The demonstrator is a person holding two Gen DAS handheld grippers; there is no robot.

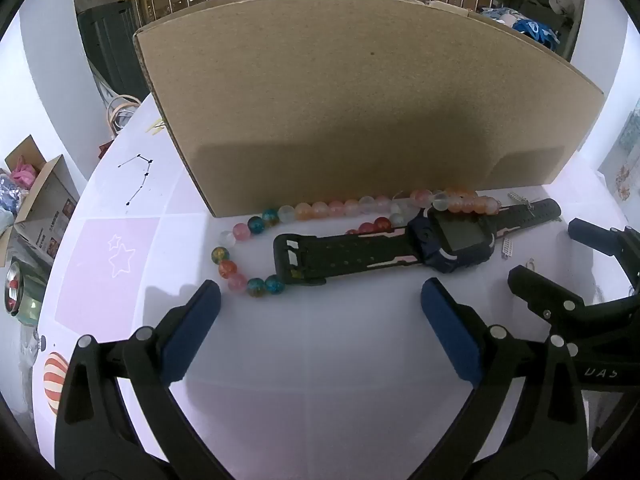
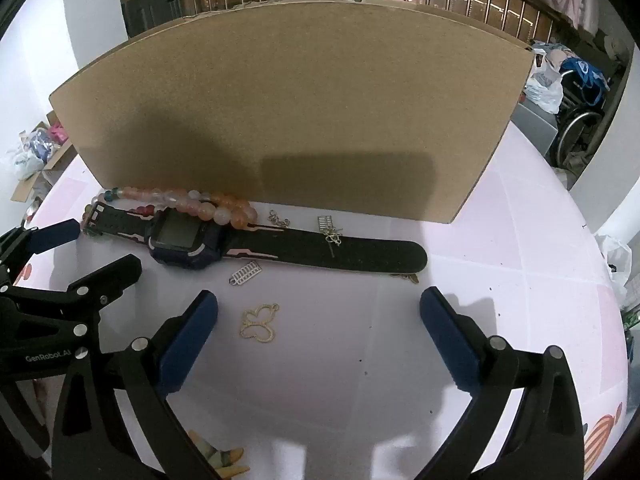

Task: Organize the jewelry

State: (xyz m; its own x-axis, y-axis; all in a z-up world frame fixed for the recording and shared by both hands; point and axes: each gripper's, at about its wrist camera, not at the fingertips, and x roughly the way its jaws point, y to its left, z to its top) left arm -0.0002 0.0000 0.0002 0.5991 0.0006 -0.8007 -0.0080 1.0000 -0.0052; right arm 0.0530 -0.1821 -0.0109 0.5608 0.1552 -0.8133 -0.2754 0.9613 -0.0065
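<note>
The watch [image 1: 432, 244] lies flat on the desk [image 1: 320, 360] just in front of the box [image 1: 360, 112], on the beads [image 1: 320, 210]. Both the left gripper [image 1: 320, 312] and right gripper [image 2: 318, 312] are wide apart, holding nothing, near the watch.

In front of me the cardboard box [image 1: 360, 112] looks matt and slightly rough, plain brown paperboard. The bead necklace [image 1: 320, 210] is glossy, its beads like translucent glass or plastic. The watch [image 2: 188, 240] has a matt rubbery strap and a smooth, shiny screen. The butterfly charm [image 2: 259, 323] is thin gold-coloured metal. The table [image 1: 320, 360] wears a smooth, faintly sheened covering. My jaws carry matt blue pads on black plastic.
</note>
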